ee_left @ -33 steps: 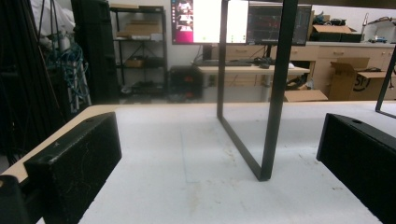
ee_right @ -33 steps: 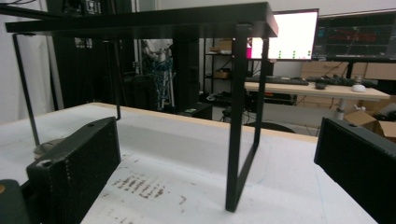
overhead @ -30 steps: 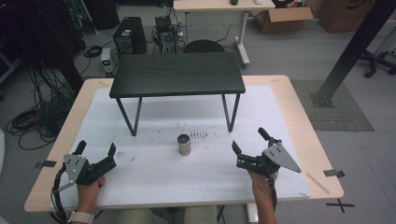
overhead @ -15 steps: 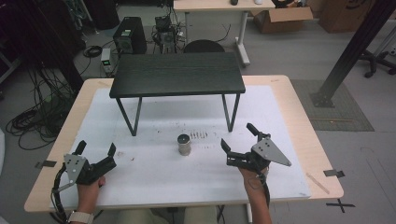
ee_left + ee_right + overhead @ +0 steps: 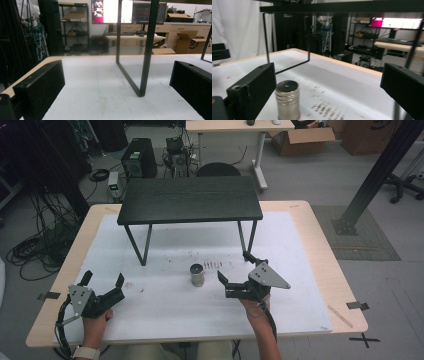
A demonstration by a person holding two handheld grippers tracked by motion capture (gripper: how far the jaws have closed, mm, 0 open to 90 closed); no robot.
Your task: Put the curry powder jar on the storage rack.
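Observation:
A small metal cylinder (image 5: 198, 275) stands upright on the white mat (image 5: 300, 270), in front of a low black table (image 5: 190, 200). My right gripper (image 5: 233, 266) is open just to the right of the cylinder, angled toward it and not touching. In the right gripper view the cylinder (image 5: 287, 100) stands close beside the left jaw, inside the wide gap of the right gripper (image 5: 328, 85). My left gripper (image 5: 104, 277) rests open at the mat's front left with nothing between its jaws. In its own view the left gripper (image 5: 117, 82) faces a black table leg (image 5: 147, 50).
The black table's thin legs (image 5: 145, 250) stand on the mat behind the cylinder. Dark smudges (image 5: 212, 264) mark the mat near it. The wooden tabletop edge (image 5: 345, 285) borders the mat on the right. Desks, cables and boxes lie beyond the table.
My right gripper has moved left and turned toward the cylinder, ending close beside it. The left gripper and the cylinder have stayed put.

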